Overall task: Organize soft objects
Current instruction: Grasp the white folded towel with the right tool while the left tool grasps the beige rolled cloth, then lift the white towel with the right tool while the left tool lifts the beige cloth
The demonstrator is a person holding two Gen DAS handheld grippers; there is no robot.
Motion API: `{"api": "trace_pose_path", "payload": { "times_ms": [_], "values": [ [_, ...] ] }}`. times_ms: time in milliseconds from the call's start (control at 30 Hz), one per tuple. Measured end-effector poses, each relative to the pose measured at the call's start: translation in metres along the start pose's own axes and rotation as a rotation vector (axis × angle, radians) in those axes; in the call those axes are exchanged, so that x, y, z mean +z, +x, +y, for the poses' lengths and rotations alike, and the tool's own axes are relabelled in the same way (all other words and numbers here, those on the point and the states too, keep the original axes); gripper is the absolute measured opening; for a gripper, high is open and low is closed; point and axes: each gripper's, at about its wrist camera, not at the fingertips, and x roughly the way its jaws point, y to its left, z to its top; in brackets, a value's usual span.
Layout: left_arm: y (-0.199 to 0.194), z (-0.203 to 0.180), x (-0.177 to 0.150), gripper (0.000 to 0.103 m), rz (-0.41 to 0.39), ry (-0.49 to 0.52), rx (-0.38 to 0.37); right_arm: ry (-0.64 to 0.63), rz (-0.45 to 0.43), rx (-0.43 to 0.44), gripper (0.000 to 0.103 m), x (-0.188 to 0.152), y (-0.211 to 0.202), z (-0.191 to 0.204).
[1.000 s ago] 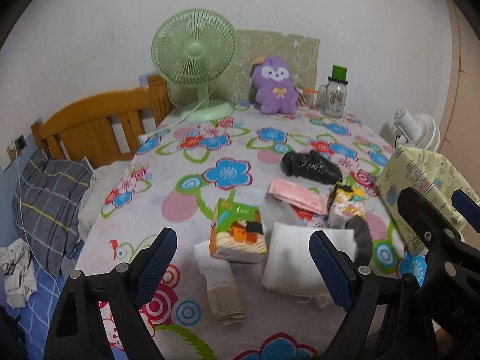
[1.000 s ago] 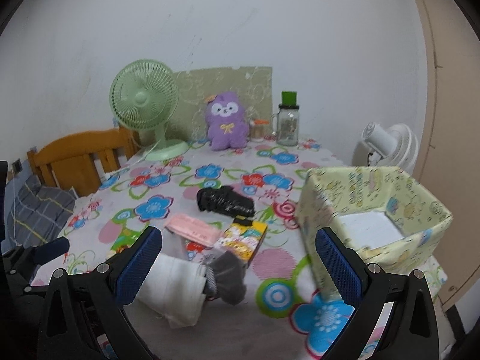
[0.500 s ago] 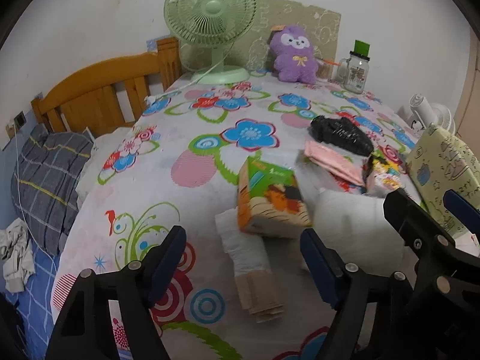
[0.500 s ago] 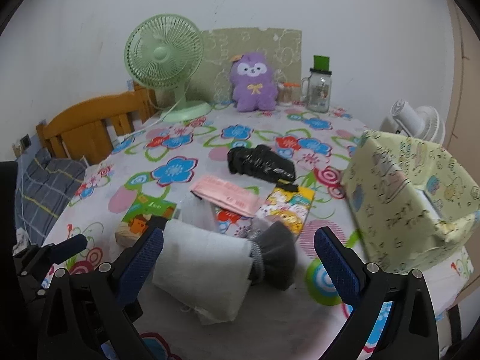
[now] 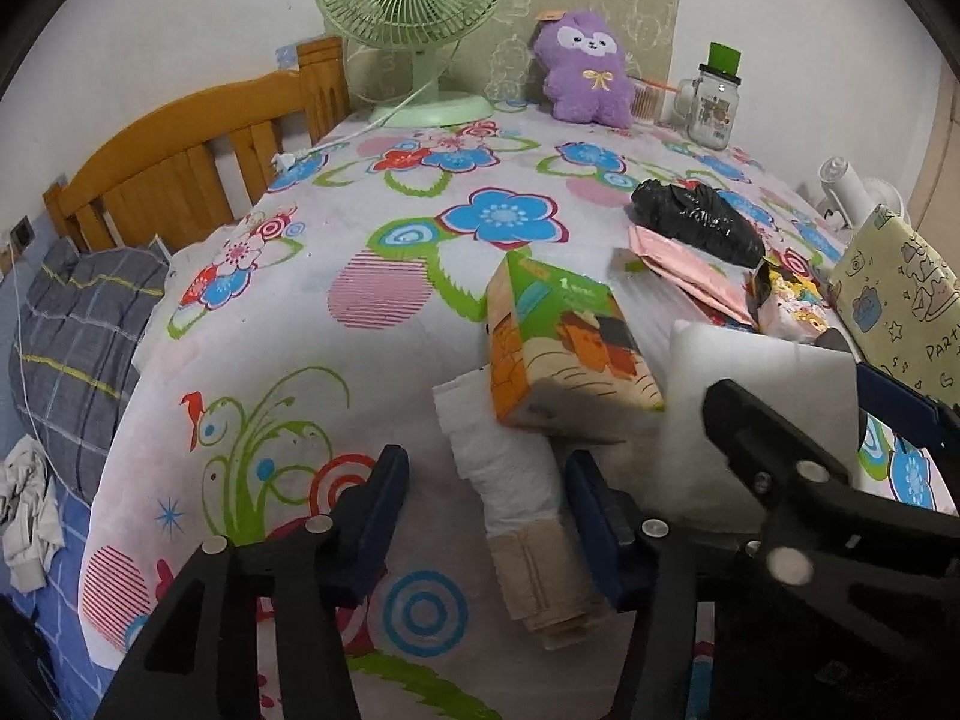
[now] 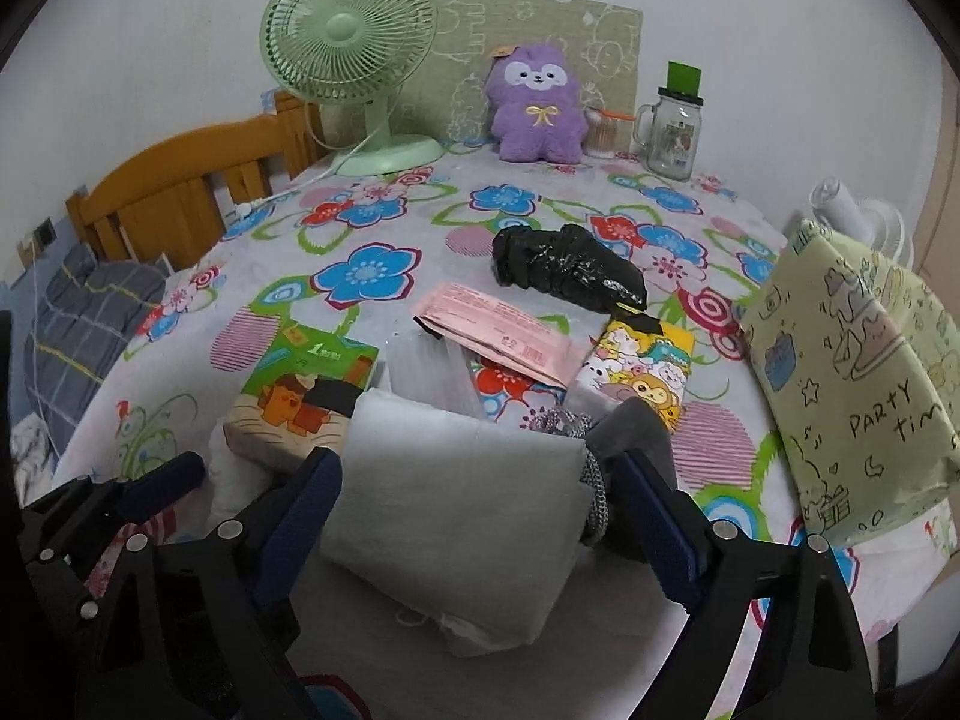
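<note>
Left gripper (image 5: 483, 501): jaws spread wide, holding nothing. It sits low over the floral tablecloth (image 5: 372, 228), blue pads on either side of a folded white-and-beige cloth (image 5: 528, 498) lying lengthwise between them (whether the right pad touches the cloth cannot be told). The cloth's far end tucks under an orange-and-green tissue pack (image 5: 564, 348) at 12 o'clock from the gripper.

Right gripper (image 6: 483, 510): jaws also wide apart, nothing clamped. Between its pads lies a folded white pad (image 6: 462, 516), flat on the table; the left pad sits just beside its near-left edge. A grey sock (image 6: 630, 438) with a knitted cuff lies against the pad's right side, close to the right finger.

From the white pad, in the right wrist view:
- 10 o'clock: the tissue pack, just beside the pad.
- 12 o'clock: a pink packet (image 6: 498, 330), overlapping a clear plastic bag (image 6: 429, 369).
- 1 o'clock: a cartoon-print tissue pack (image 6: 642, 372), and beyond it a crumpled black plastic bag (image 6: 564, 267).
- 3 o'clock: a pale green "PARTY" box (image 6: 852, 384) at the table's right edge, tilted.

Far edge of table, against the wall: green desk fan (image 6: 348, 42) at 11 o'clock, purple plush toy (image 6: 537, 105) at 12 o'clock, glass mug jar with green lid (image 6: 672, 126) at 1 o'clock. Wooden bed frame (image 5: 174, 150) left of the table (grey plaid bedding below it).
</note>
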Motion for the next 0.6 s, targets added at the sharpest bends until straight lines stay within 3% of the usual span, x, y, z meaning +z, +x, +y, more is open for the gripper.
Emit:
{"api": "trace_pose_path", "payload": {
  "times_ms": [233,333,433,500,600],
  "values": [
    [-0.001,-0.004,0.000,0.032,-0.015,0.048,-0.030,-0.041,0.023,-0.060,0.092,0.004,0.012,0.012],
    [-0.002,-0.006,0.000,0.026,-0.018,0.059,-0.041,-0.038,0.024,-0.082,0.085,0.005,0.014,0.014],
    [-0.001,-0.004,0.001,0.024,-0.017,0.054,-0.055,-0.040,0.007,-0.108,0.068,0.005,0.011,0.013],
    [-0.001,-0.005,0.001,0.021,-0.016,0.050,-0.060,-0.040,-0.009,-0.127,0.050,0.006,0.007,0.012],
    [-0.001,-0.006,0.002,0.020,-0.013,0.043,-0.067,-0.036,-0.027,-0.132,0.031,0.006,0.003,0.009]
  ]
}}
